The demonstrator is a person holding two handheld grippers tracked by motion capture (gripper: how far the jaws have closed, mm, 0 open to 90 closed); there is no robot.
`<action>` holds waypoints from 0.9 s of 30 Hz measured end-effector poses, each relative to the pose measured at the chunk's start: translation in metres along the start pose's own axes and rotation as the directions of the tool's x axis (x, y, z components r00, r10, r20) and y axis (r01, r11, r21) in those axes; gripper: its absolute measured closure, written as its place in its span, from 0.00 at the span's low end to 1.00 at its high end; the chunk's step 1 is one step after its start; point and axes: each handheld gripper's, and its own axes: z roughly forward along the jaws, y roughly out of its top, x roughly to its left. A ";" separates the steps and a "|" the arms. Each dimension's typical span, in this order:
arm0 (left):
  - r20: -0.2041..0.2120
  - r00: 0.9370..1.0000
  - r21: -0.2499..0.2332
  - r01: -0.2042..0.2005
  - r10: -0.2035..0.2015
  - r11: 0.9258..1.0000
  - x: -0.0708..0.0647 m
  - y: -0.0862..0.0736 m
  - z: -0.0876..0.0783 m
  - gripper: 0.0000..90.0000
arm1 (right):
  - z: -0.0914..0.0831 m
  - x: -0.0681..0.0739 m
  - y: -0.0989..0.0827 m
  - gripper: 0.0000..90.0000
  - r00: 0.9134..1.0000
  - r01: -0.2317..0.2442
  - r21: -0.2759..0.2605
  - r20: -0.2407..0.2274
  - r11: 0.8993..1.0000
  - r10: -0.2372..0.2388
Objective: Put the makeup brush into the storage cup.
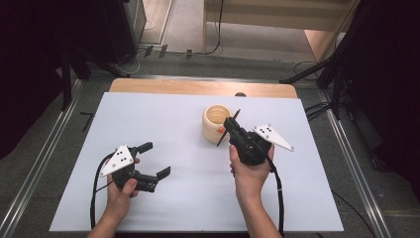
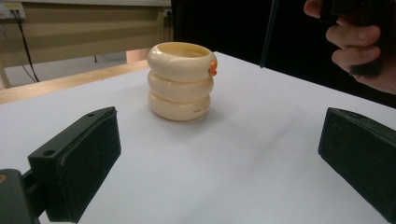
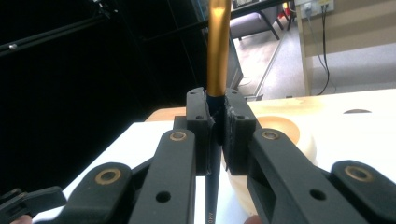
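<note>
White bench (image 1: 163,119) before us: our right tool (image 1: 229,122) clamps a pen (image 1: 227,130) beside the cream holder (image 1: 214,121); left tool (image 1: 154,159) gapes, well apart.

A white tabletop (image 1: 198,188) carries the things, with a strip of bare wood (image 1: 198,87) along its far edge. Right of centre, towards the far side, stands a cream holder (image 1: 217,122) shaped like three stacked rings, a small orange spot on its side.
</note>
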 end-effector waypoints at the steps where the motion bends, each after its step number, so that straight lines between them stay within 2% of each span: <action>1: -0.003 1.000 0.000 0.000 0.000 1.000 0.001 -0.001 -0.002 0.00 | 0.000 -0.001 0.001 0.93 1.000 0.007 -0.001 0.002 1.000 -0.007; 15: -0.052 0.999 0.001 0.002 -0.002 1.000 0.012 -0.012 -0.019 0.00 | 0.007 -0.011 0.017 0.93 0.999 0.041 -0.019 0.003 0.999 -0.041; 27: -0.081 0.997 0.006 0.006 -0.006 1.000 0.017 -0.018 -0.032 0.00 | 0.013 -0.022 0.022 0.93 0.999 0.040 -0.019 0.015 0.999 -0.040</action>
